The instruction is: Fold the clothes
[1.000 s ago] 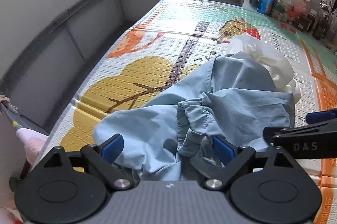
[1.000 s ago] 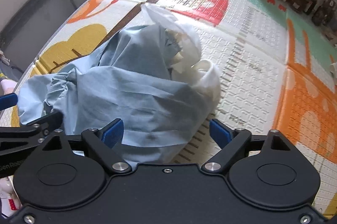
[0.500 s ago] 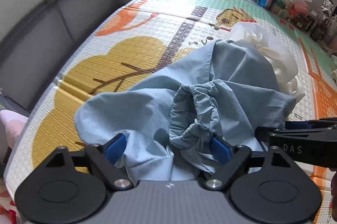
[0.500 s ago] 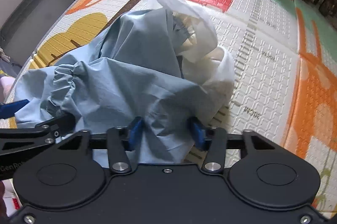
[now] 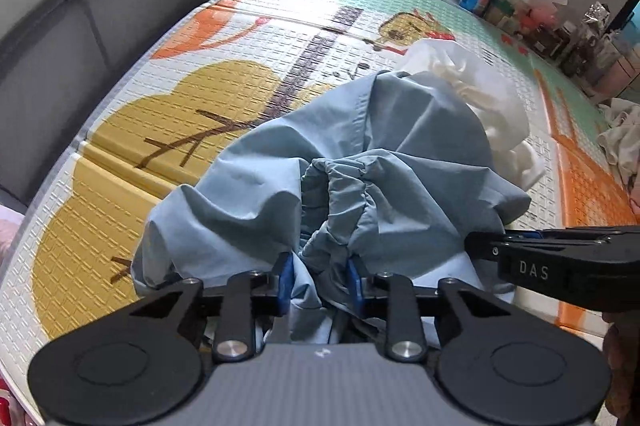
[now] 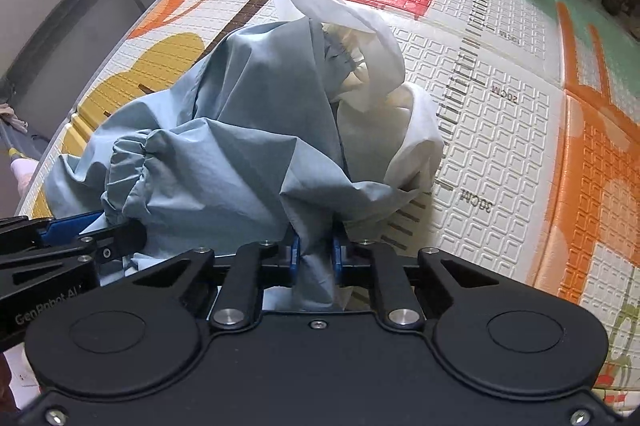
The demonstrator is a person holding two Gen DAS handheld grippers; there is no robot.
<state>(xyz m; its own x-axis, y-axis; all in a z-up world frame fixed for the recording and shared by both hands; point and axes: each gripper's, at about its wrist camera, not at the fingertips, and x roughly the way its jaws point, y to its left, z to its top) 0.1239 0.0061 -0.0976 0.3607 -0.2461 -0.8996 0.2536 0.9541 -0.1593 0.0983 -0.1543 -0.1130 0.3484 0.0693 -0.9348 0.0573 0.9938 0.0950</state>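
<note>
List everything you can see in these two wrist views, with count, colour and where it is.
blue garment: one, light blue, crumpled in a heap on the mat's near part, an elastic cuff showing.
white garment: one, white, bunched against the blue garment's far right side.
play mat: one, white with yellow, orange, green and red pictures, under both garments.
grey padded wall: one, grey, along the mat's left and far edges.
bottles and packets: many, mixed colours, beyond the mat's far right edge.
white cloth: one pile, at the right edge.
left tongs: black with blue pads, closing on a blue fabric fold.
right tongs: black with blue pads, closing on a blue fabric fold.
</note>
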